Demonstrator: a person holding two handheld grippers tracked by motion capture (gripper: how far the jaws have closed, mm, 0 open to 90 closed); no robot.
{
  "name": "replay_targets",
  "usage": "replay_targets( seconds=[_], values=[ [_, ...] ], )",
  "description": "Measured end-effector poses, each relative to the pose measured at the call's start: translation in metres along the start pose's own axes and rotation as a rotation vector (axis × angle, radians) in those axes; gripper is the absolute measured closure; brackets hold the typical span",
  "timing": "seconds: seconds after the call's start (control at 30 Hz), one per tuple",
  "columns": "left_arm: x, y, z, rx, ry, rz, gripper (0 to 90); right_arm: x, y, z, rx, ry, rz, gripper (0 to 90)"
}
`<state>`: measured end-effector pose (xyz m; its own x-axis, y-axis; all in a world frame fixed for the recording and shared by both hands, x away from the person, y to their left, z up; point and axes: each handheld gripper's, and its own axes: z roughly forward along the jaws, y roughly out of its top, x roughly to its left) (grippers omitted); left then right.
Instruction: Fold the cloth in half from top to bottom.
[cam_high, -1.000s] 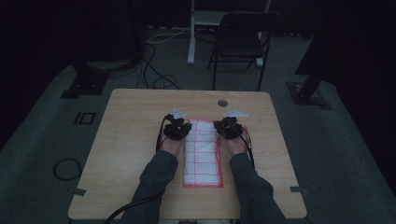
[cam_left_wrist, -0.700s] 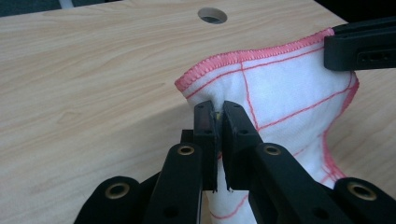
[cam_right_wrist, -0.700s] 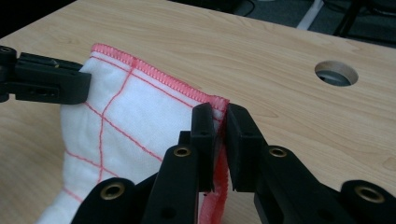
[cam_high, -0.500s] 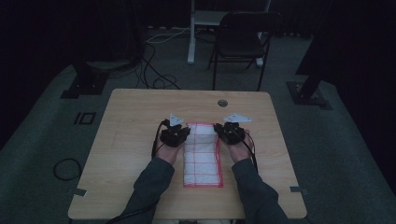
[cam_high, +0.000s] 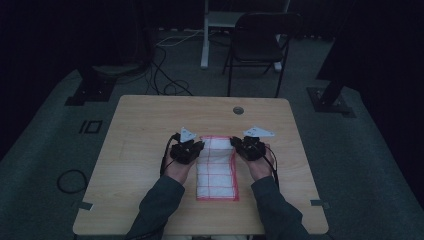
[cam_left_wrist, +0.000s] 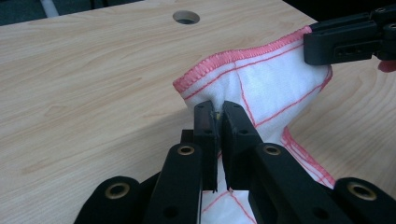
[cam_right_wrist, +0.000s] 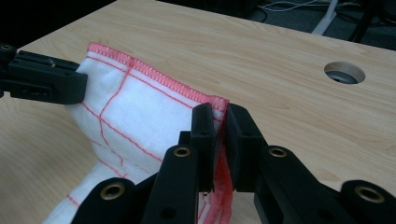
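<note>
Left hand-held gripper (cam_left_wrist: 218, 108), right hand-held gripper (cam_right_wrist: 220, 113) clamp cloth (cam_high: 216, 170) far corners, drawn nearer since earlier.

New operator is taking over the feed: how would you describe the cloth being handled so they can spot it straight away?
On the light wooden table, look at the middle, between the person's two hands. There lies a long white cloth with a red grid and red stitched hem, its far corners pinched by the left gripper and right gripper.
</note>
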<state>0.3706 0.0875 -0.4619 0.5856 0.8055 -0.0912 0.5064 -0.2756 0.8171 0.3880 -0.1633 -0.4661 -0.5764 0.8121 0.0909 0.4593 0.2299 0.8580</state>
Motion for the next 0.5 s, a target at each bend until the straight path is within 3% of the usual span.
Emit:
replay_targets(
  seconds=[0.5],
  values=[
    [-0.006, -0.015, -0.015, -0.032, -0.052, -0.01, 85.9, 0.007, -0.01, -0.015, -0.018, 0.037, 0.006, 82.9]
  ],
)
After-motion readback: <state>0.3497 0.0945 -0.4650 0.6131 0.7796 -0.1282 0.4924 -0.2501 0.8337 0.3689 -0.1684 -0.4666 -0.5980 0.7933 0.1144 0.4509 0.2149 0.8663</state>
